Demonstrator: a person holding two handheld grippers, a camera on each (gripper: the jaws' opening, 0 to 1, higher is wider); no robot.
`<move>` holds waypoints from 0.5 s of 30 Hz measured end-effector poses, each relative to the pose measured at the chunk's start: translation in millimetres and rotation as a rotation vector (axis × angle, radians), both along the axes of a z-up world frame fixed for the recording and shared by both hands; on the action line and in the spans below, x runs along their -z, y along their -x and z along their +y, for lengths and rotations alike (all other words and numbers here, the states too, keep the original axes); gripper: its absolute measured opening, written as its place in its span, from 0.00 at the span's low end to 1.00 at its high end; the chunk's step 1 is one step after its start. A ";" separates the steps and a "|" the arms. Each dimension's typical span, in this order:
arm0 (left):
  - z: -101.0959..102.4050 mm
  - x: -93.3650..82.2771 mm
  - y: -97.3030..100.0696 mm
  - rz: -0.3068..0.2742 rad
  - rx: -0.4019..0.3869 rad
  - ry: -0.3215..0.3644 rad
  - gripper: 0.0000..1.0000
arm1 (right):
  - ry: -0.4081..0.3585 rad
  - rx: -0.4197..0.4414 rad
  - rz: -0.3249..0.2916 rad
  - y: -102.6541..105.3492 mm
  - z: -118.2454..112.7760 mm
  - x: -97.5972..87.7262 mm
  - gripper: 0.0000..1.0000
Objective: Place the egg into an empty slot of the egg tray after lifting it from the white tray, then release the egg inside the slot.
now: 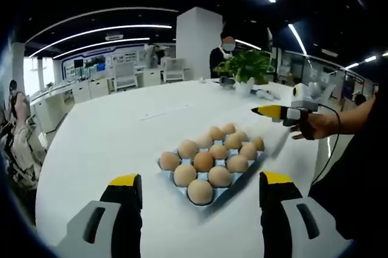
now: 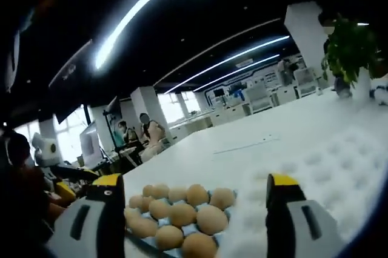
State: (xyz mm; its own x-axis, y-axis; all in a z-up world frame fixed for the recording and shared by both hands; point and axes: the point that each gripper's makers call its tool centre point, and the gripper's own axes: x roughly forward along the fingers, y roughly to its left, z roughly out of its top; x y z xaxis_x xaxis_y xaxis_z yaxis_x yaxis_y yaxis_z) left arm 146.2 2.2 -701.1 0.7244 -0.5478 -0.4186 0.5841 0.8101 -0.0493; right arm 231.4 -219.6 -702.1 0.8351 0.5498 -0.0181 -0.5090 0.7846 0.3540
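- Currently: left gripper (image 1: 200, 192) spread wide, empty; right gripper (image 2: 194, 200) likewise.
- Eggs (image 1: 203, 161), centre frame, seated in egg tray (image 1: 242, 176).
- White tray (image 2: 339, 167), right of frame, dimpled.
- Probably light, brittle, smooth; best pinched gently across the middle.

Left gripper view: left tongs (image 1: 200, 194) cut off by the bottom edge, only the yellow-tipped jaws and grey bodies visible. Egg tray (image 1: 165, 168) mostly covered by its eggs (image 1: 203, 161); only a thin blue rim shows, so the slots cannot be counted. Right tongs (image 1: 270, 111) at right, jaws seen side-on, gap not readable. Potted plant (image 1: 247, 66) at top centre, pot partly hidden by leaves.

Right gripper view: right tongs (image 2: 195, 194) cut by the bottom edge. Eggs (image 2: 182, 214) at bottom centre blurred, the lowest cropped. White tray (image 2: 327, 161) at right soft, dimples faint, its edge running out of frame. Bench (image 2: 242, 149) beyond it blurred.
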 end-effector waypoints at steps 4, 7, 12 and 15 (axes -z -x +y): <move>-3.7 -0.2 3.5 -0.003 0.001 0.002 0.79 | -0.025 0.012 -0.014 3.3 -3.5 -5.4 1.00; -5.6 -0.7 4.4 -0.005 -0.003 0.006 0.79 | -0.022 0.018 -0.018 5.9 -5.2 -8.0 1.00; -7.2 -6.1 3.7 -0.023 -0.006 0.003 0.78 | -0.045 0.015 -0.060 13.6 -5.9 -21.0 1.00; -7.4 -7.5 3.7 -0.029 -0.013 0.009 0.78 | -0.029 -0.004 -0.071 19.0 -3.2 -22.9 1.00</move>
